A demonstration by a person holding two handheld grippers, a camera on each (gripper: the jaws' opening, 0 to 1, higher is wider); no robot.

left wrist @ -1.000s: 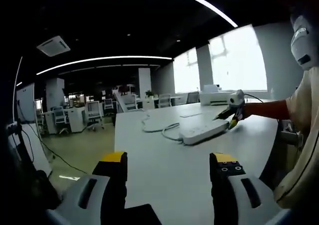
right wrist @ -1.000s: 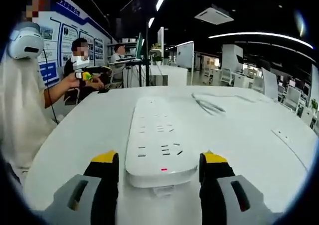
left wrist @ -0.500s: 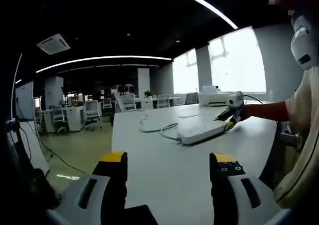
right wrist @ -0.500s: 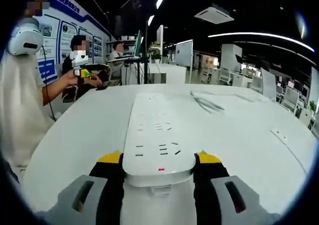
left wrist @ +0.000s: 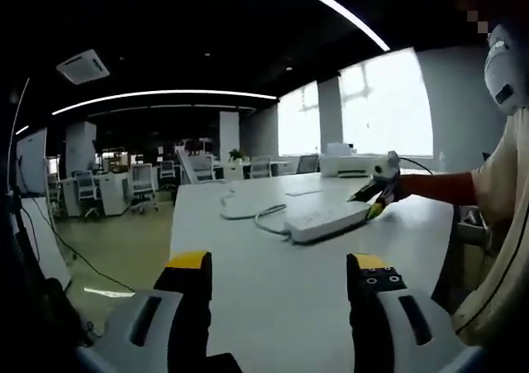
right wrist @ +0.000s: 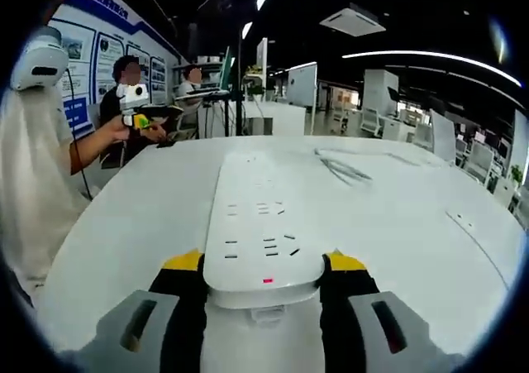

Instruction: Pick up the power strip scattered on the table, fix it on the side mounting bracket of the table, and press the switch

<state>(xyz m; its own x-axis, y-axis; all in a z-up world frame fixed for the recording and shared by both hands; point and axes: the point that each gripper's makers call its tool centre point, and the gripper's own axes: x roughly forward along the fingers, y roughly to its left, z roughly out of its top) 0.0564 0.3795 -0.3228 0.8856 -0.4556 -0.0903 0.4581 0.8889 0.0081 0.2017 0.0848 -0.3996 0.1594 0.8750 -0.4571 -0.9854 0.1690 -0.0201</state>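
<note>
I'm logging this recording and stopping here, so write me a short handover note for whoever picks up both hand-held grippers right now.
Right hand-held gripper: jaws closed around the near end of the white power strip, which lies along the white table; whether it is lifted off the surface can't be told.
Left hand-held gripper: open, holding nothing, over the table edge.
The strip's cable trails across the tabletop.
Done: strip gripped.
Left: carry it to the side mounting bracket, fix it there, press the switch. I can't make out the bracket.

White table bears power strip (corded).
</note>
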